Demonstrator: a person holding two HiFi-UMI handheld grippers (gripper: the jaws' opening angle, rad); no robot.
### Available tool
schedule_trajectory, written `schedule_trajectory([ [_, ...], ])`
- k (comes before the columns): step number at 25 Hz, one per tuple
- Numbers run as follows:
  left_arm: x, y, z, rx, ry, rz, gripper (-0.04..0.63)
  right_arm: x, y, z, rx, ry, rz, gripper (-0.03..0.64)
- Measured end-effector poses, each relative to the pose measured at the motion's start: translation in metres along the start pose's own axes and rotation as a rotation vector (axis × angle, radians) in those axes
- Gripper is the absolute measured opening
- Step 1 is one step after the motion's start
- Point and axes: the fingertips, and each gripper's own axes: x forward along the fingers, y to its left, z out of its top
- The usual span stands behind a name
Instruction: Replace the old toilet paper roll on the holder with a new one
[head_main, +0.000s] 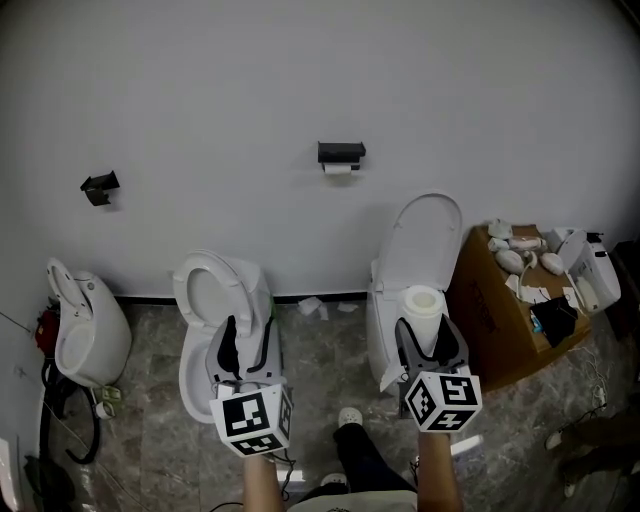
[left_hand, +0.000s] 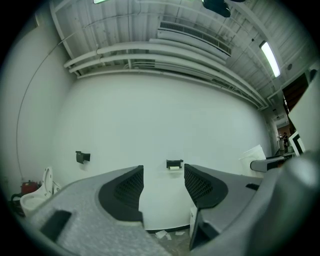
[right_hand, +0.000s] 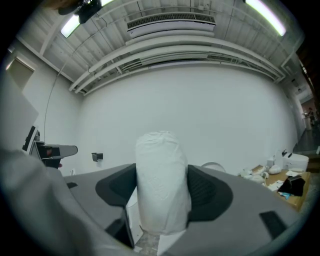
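Jaws of the left gripper stand spread wide and empty. The right gripper pinches an upright new white toilet paper roll, its pads pressing on the roll's sides. The left gripper view shows the black wall-mounted holder with its thin old white roll far ahead, framed between the jaws. In the right gripper view the new roll fills the centre. Only the head view shows the grey marbled floor tiles, with a white toilet below the left gripper.
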Motion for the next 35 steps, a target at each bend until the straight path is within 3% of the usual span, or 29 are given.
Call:
schedule_trajectory([
  [22, 0.257, -0.019, 0.015, 0.021, -0.036, 0.073, 0.236, 0.261, -0.083, 0.032, 0.002, -0.030, 0.073, 0.301],
  [35, 0.343, -0.031, 0.023, 0.029, -0.038, 0.078, 0.236, 0.343, -0.113, 0.037, 0.011, -0.018, 0.088, 0.301],
])
